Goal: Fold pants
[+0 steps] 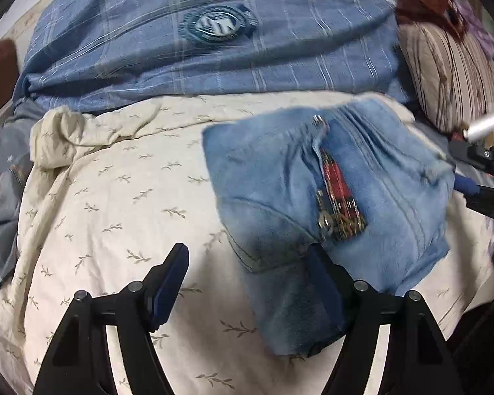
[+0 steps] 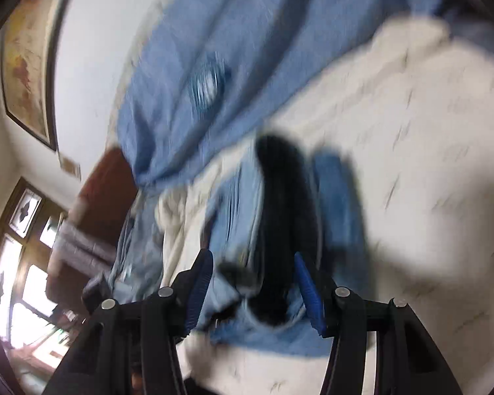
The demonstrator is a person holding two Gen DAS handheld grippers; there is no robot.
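Denim in a pale blue makes up the pants (image 1: 329,197), which lie folded into a compact bundle on a cream sheet (image 1: 115,197) printed with small leaf sprigs, toward the right side of the bed. A red patterned strip with metal bits (image 1: 341,197) lies across the top of the bundle. Behind it sits a blue checked duvet (image 1: 214,49) bearing a round badge, and a striped pillow (image 1: 451,75) rests at the far right.

From the left wrist view, the left gripper (image 1: 250,260) stands wide open, holding nothing; its right finger (image 1: 322,283) lies against the near edge of the pants, while the other one hangs over bare sheet.

In the right wrist view everything is heavily blurred. The right gripper (image 2: 253,283) has its blue-padded fingers spread apart, with the pants (image 2: 233,210) and a dark shape between and beyond them; whether the pads touch the cloth cannot be told. A framed picture (image 2: 26,65) hangs on the wall at left.
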